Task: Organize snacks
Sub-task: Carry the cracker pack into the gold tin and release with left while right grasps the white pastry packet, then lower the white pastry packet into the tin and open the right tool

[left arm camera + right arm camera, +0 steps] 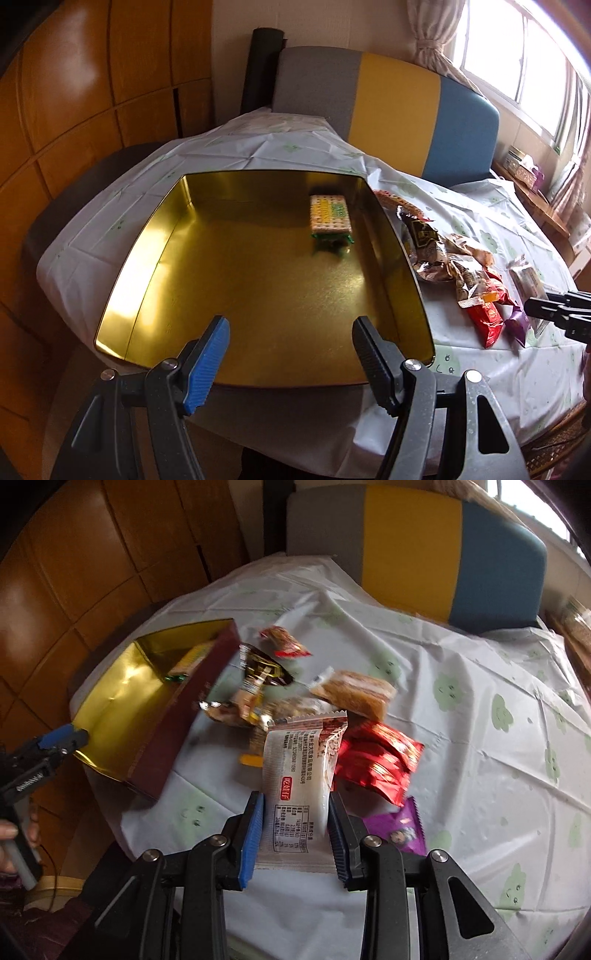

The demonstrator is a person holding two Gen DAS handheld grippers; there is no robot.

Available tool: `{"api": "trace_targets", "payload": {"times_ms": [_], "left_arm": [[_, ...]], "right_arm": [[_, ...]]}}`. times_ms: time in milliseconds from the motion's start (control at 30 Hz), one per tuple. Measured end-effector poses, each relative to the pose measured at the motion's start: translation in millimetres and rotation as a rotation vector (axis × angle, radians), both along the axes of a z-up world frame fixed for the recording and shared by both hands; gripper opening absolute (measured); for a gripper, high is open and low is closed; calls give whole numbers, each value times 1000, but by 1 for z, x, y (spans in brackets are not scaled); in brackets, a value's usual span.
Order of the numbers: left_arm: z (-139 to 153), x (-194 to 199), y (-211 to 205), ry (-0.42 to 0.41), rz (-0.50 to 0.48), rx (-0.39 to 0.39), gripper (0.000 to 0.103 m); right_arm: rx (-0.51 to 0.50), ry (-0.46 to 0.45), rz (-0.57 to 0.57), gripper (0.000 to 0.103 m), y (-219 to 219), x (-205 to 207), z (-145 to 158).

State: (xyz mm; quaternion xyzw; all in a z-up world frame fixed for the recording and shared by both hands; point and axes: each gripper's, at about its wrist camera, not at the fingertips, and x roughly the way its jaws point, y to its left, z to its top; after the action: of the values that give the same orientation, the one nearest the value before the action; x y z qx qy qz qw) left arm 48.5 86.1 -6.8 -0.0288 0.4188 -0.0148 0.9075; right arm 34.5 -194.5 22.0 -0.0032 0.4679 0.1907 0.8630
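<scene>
The right gripper (295, 823) has its fingers closed on a white snack packet (299, 775). The left gripper (290, 350) hangs wide open and empty over the gold tin (155, 236).

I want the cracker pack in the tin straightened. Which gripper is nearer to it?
Left. The left gripper hangs open over the tin's near edge, facing the cracker pack. The right gripper is outside the tin, shut on a white snack packet.
</scene>
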Motion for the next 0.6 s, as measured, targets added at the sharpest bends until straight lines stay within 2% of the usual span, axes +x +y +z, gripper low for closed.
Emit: {"api": "trace_targets", "payload": {"times_ms": [133,300,433,600], "left_arm": [[-1,-4,11,-1,36,2,70],[2,-7,23,-23,80,6,70],[4,-7,34,-30,109,-6,70],[1,-5,43,-21,137,-8,70]], "right_arm": [[25,-26,101,34,57,7,16],[62,-7,172,34,118,28,20],[39,10,208,35,158,39,16],[-40,53,246,35,193,54,-2]]}}
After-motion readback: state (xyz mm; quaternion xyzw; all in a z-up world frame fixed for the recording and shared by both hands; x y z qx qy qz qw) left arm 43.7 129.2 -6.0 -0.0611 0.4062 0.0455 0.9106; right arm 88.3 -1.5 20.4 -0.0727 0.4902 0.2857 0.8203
